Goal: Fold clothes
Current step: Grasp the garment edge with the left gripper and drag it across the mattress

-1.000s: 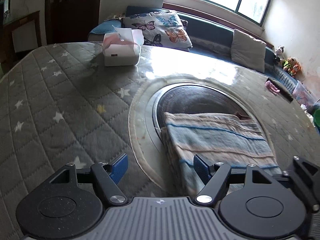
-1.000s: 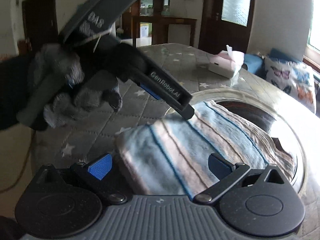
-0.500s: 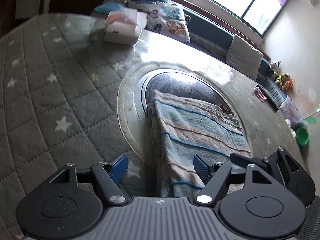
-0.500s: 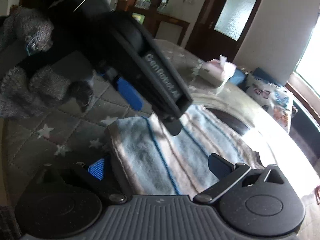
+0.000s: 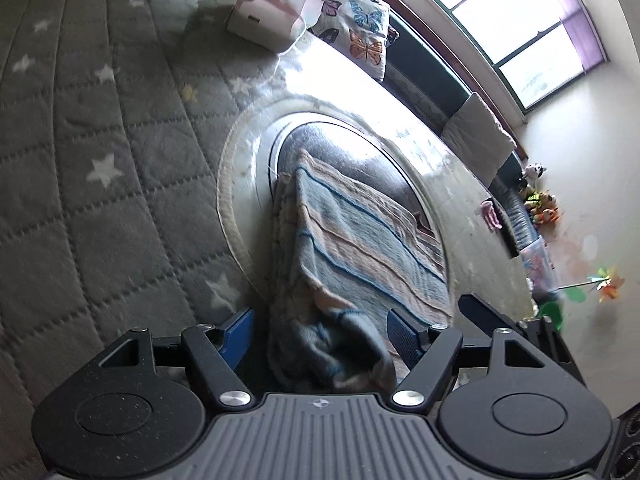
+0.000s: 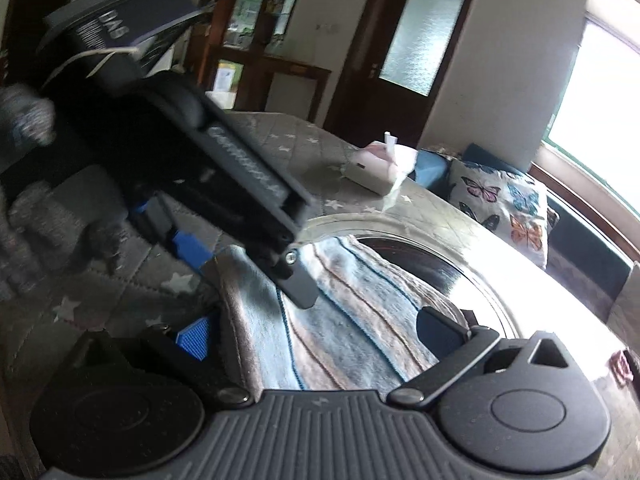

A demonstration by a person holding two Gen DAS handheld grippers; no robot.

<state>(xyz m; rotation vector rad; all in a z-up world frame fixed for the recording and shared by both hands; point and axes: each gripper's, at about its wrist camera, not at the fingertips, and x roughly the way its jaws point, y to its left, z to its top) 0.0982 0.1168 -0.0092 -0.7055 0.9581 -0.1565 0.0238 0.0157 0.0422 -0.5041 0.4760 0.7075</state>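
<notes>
The left hand-held gripper (image 5: 320, 332) stood spread astride the near end of the folded towel (image 5: 360, 248). The towel lay on the table (image 5: 100, 120), long axis toward one o'clock. The right hand-held gripper (image 6: 316, 332), also spread, was just beside.

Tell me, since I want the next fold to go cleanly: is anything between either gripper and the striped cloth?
Nothing visible. The striped cloth lies between the open jaws of the left gripper and of the right gripper. The tissue box sits well away on the quilted cover.
</notes>
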